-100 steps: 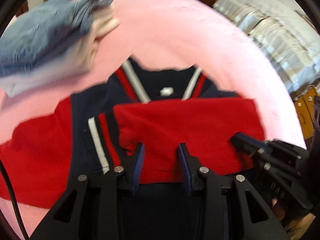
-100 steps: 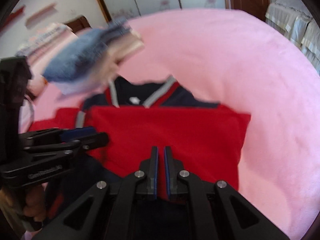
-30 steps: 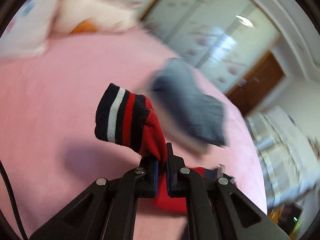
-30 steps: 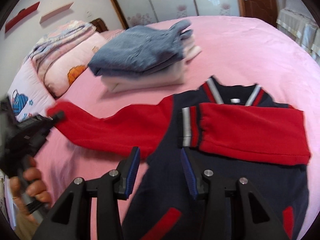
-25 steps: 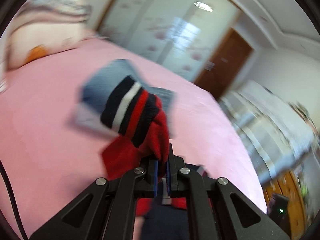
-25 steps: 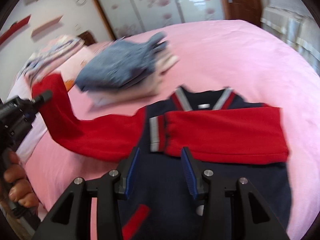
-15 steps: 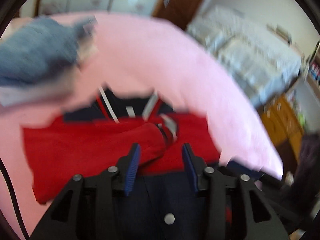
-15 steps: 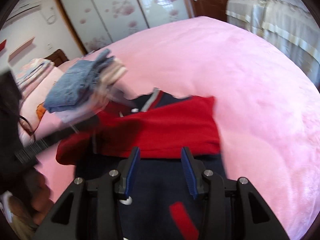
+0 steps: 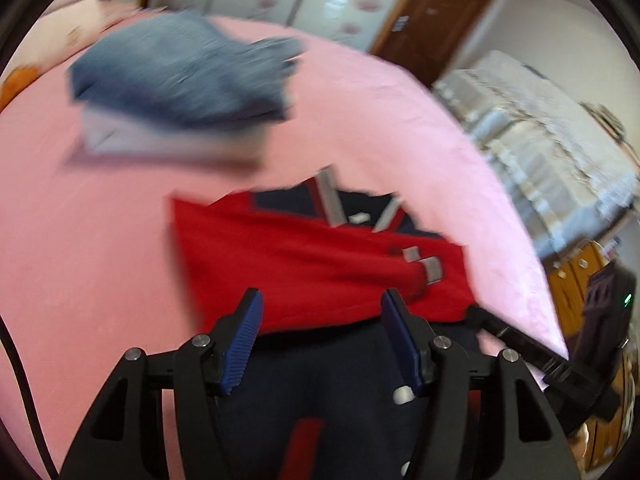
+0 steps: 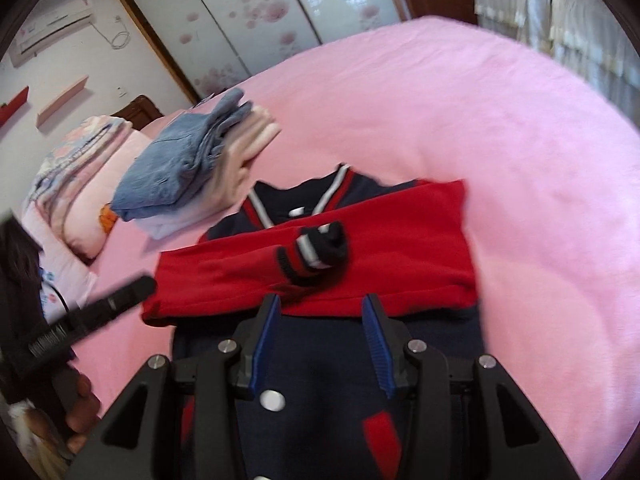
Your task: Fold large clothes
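Jacket (image 10: 360,380) lies on bed (image 10: 500,140), sleeves crossed, just ahead of left gripper (image 9: 322,340) & right gripper (image 10: 322,340); both wide, empty.

Black frame, silver screws, blue ribbed fingers (image 9: 242,336).

Folded clothes stack (image 10: 188,176) on pink bed (image 10: 500,128), pillows (image 10: 80,168) beside.

Your navy jacket (image 10: 320,364) lies flat, front up, collar toward the bed's (image 10: 520,152) far edge. Both red sleeves (image 10: 380,248) are folded across its chest, one striped cuff (image 10: 312,256) bunched on top.
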Demonstrator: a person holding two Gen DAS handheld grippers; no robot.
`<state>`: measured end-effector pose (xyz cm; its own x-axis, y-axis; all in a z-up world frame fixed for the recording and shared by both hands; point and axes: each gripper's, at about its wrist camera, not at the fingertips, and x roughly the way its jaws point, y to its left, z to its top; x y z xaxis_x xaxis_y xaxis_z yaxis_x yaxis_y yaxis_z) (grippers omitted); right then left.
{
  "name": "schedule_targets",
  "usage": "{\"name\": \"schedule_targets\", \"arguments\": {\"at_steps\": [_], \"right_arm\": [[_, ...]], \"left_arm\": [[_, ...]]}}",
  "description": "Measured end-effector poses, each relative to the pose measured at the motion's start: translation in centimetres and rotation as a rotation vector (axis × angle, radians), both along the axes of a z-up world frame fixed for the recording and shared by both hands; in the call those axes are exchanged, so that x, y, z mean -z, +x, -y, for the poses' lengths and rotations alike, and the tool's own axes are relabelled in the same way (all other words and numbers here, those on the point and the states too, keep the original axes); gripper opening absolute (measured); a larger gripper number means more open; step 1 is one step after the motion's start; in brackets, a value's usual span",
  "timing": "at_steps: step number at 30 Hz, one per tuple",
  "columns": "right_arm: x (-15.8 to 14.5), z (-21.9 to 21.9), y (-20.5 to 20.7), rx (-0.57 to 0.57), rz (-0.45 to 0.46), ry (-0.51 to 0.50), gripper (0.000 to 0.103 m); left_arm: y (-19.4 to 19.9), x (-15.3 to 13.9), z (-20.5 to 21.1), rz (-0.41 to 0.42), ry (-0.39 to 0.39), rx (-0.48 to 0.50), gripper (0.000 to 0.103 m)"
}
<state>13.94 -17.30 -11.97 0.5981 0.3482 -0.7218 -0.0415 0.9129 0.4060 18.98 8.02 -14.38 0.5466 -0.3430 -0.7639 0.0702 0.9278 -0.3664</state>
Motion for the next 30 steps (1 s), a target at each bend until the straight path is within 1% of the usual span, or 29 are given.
{"name": "schedule_targets", "arguments": {"at_steps": [2, 6, 8, 10, 12, 14, 15, 16, 17, 18, 19, 20, 21, 24, 26, 27, 28, 30], "right_arm": [[0.7, -0.3, 1.2, -0.004, -0.034, 0.071, 0.043], [1.8, -0.1, 3.6, 0.023, -0.1, 0.197, 0.043], [2.6, -0.2, 4.9, 0.043, -0.144, 0.241, 0.043], [3.3, -0.3, 6.0, 0.062, -0.189, 0.26, 0.043], [3.9, -0.5, 6.8, 0.091, -0.238, 0.249, 0.043], [4.4, -0.7, 7.3, 0.089, -0.251, 0.265, 0.042], [4.4, -0.8, 7.4, 0.085, -0.246, 0.27, 0.033], [4.2, -1.1, 7.6, 0.071, -0.236, 0.263, 0.021], [3.8, -1.4, 7.6, 0.055, -0.22, 0.242, 0.014], [3.2, -1.7, 7.6, 0.039, -0.194, 0.218, 0.011], [2.3, -1.9, 7.4, 0.023, -0.157, 0.199, 0.011], [0.9, -1.9, 7.0, 0.004, -0.09, 0.188, 0.011], [-0.2, -1.7, 6.7, -0.005, -0.043, 0.183, 0.011], [-3.8, -0.2, 4.8, 0.004, 0.132, 0.155, 0.011], [-4.6, 1.2, 3.6, 0.025, 0.197, 0.132, 0.011], [-4.4, 2.0, 3.2, 0.036, 0.204, 0.117, 0.011], [-3.6, 2.6, 3.1, 0.051, 0.182, 0.091, 0.011], [-1.3, 3.5, 3.1, 0.087, 0.104, 0.026, 0.011]], "left_arm": [[-0.3, 1.6, -1.5, -0.042, -0.001, -0.035, 0.06], [-0.8, 3.0, -2.7, -0.067, 0.028, -0.057, 0.06], [-0.9, 3.5, -2.9, -0.081, 0.026, -0.052, 0.06], [-1.0, 3.9, -3.0, -0.085, 0.031, -0.051, 0.06], [-1.2, 4.4, -3.0, -0.082, 0.038, -0.051, 0.06], [-1.0, 4.5, -2.9, -0.08, 0.039, -0.05, 0.06], [-0.9, 4.6, -2.8, -0.08, 0.039, -0.049, 0.06], [-0.7, 4.6, -2.8, -0.081, 0.039, -0.049, 0.06], [-0.4, 4.7, -2.8, -0.083, 0.038, -0.052, 0.059], [-0.2, 4.8, -2.7, -0.083, 0.038, -0.054, 0.059], [0.0, 4.7, -2.5, -0.081, 0.04, -0.054, 0.059], [0.0, 4.6, -2.5, -0.076, 0.041, -0.054, 0.059], [0.1, 4.5, -2.3, -0.07, 0.042, -0.051, 0.059], [0.4, 4.3, -1.5, -0.052, 0.057, -0.034, 0.059], [0.6, 4.4, -1.0, -0.055, 0.064, -0.022, 0.059], [0.6, 4.6, -0.8, -0.064, 0.066, -0.013, 0.059], [0.7, 4.9, -0.7, -0.074, 0.071, -0.008, 0.059], [1.0, 5.3, -0.4, -0.089, 0.078, 0.002, 0.059]]}}
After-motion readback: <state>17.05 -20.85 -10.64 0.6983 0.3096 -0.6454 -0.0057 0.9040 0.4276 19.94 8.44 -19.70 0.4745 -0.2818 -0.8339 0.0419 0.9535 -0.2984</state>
